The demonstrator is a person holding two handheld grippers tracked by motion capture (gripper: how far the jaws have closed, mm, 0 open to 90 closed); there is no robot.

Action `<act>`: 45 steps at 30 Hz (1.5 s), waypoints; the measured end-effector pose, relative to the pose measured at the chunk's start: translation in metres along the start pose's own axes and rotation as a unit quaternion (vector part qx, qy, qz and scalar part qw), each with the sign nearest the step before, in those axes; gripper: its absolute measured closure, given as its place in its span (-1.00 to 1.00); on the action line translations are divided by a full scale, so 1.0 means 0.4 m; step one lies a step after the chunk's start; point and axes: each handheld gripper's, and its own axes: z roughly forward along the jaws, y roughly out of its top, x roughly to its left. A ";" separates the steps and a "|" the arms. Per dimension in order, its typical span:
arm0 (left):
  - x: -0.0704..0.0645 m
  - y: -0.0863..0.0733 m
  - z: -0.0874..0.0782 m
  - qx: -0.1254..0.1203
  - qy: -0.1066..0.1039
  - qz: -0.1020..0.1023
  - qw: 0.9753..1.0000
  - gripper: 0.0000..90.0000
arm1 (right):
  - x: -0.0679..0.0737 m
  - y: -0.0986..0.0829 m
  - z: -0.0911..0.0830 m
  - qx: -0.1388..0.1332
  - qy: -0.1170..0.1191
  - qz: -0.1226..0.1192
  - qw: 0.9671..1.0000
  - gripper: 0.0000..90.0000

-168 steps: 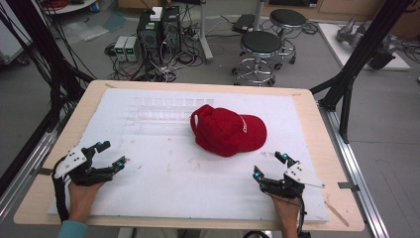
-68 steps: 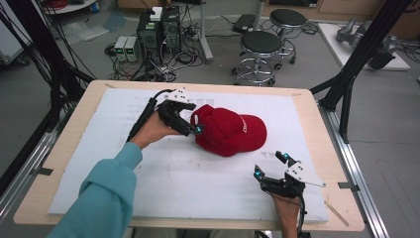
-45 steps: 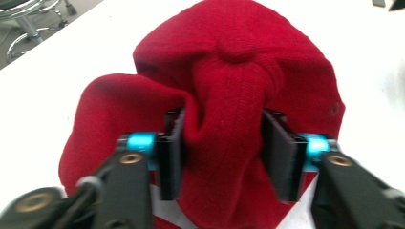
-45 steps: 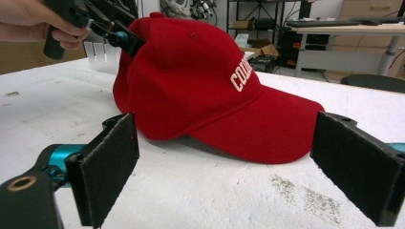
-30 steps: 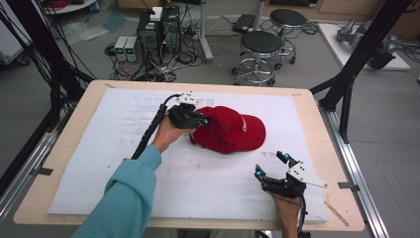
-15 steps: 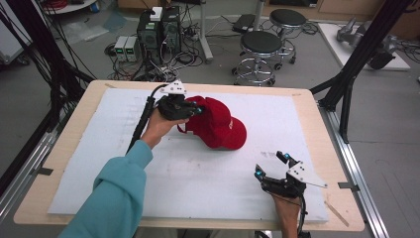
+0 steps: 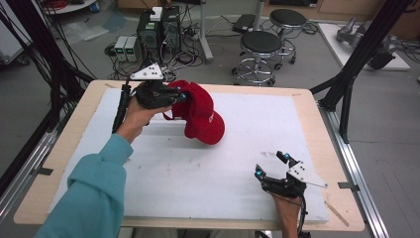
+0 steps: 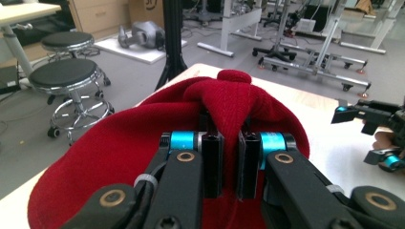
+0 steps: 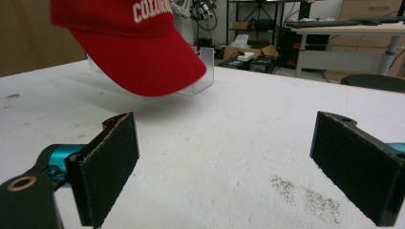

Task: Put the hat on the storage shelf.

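A red cap (image 7: 200, 116) with white lettering hangs off the table at the back left, brim pointing down toward the front. My left gripper (image 7: 181, 95) is shut on the fabric at the cap's back edge. In the left gripper view the two jaws (image 8: 228, 162) pinch a fold of the red cap (image 8: 229, 95) between them. My right gripper (image 7: 271, 164) rests near the front right of the white mat, open, with nothing between its fingers. The right gripper view has those open jaws (image 9: 229, 167) low over the mat, with the cap's brim (image 9: 138, 43) hovering farther off.
A white foam mat (image 7: 198, 173) covers the wooden table (image 7: 64, 144). A small clear plastic stand (image 9: 204, 71) sits on the mat behind the cap. Stools (image 7: 260, 44) and black frame posts (image 7: 356, 64) stand beyond the table's far edge.
My left gripper came from the front left, shut on the cap's back edge, and lifted it toward the back left, so the brim now hangs down. The right gripper has stayed put.
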 end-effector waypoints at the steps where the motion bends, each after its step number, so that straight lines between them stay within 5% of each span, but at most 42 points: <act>1: 0.001 0.003 -0.008 -0.002 -0.001 0.000 1.000 0.87 | 0.000 0.000 0.000 0.000 0.000 0.000 1.000 -0.82; 13: -0.016 0.020 -0.122 -0.008 -0.033 -0.002 0.999 0.87 | -0.005 0.006 0.011 0.024 0.020 0.004 1.000 -0.82; 15: -0.021 0.019 -0.130 -0.005 -0.038 0.002 0.999 0.87 | -0.003 0.010 0.020 0.042 0.033 -0.004 0.999 -0.82; 26: -0.034 0.013 -0.149 0.016 -0.052 0.008 0.998 0.87 | 0.013 0.072 0.042 0.050 0.085 -0.006 0.995 -0.82; 33: -0.053 0.012 -0.141 0.031 -0.077 0.013 0.996 0.87 | 0.037 0.151 0.074 0.046 0.128 -0.015 0.991 -0.82; 45: -0.090 0.017 -0.129 0.047 -0.102 0.035 0.993 0.87 | 0.096 0.264 0.149 0.050 0.207 -0.032 0.977 -0.82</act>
